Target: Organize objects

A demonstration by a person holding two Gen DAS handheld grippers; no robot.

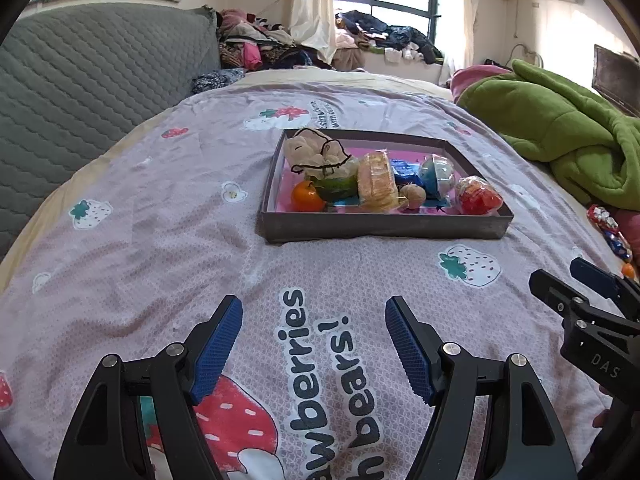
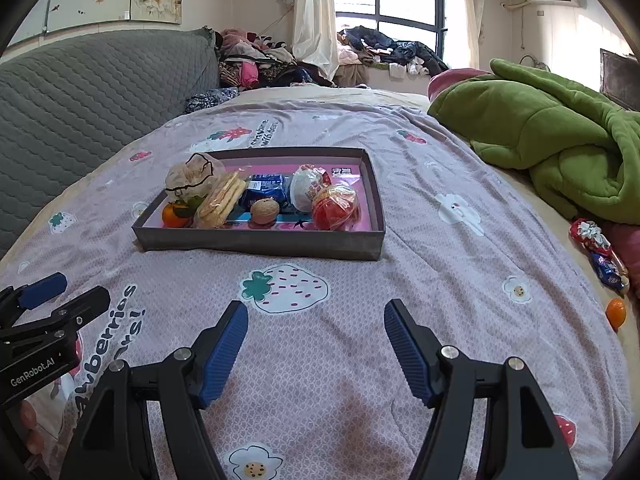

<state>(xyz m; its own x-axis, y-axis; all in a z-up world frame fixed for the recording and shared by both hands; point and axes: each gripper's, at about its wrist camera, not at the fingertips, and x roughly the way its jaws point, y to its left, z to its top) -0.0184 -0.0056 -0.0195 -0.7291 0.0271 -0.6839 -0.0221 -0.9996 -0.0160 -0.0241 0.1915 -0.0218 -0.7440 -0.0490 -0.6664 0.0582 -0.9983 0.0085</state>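
Observation:
A shallow grey box (image 1: 384, 226) (image 2: 256, 242) with a pink floor lies on the bedspread. It holds an orange (image 1: 306, 197) (image 2: 174, 215), a wrapped biscuit pack (image 1: 376, 182) (image 2: 222, 200), a walnut (image 1: 413, 196) (image 2: 264, 211), a blue packet (image 2: 264, 190), a drawstring pouch (image 1: 316, 152) (image 2: 190, 174) and a red wrapped ball (image 1: 478, 197) (image 2: 334, 208). My left gripper (image 1: 314, 322) is open and empty, short of the box. My right gripper (image 2: 316, 326) is open and empty too. A small orange (image 2: 615, 312) and wrapped sweets (image 2: 596, 252) (image 1: 610, 230) lie at the bed's right edge.
A green blanket (image 2: 560, 136) (image 1: 560, 132) is heaped at the right. A grey quilted headboard (image 1: 80, 80) (image 2: 80, 92) rises on the left. Piled clothes (image 2: 260, 64) sit beyond the bed under the window. The strawberry-print bedspread (image 2: 420, 240) spreads around the box.

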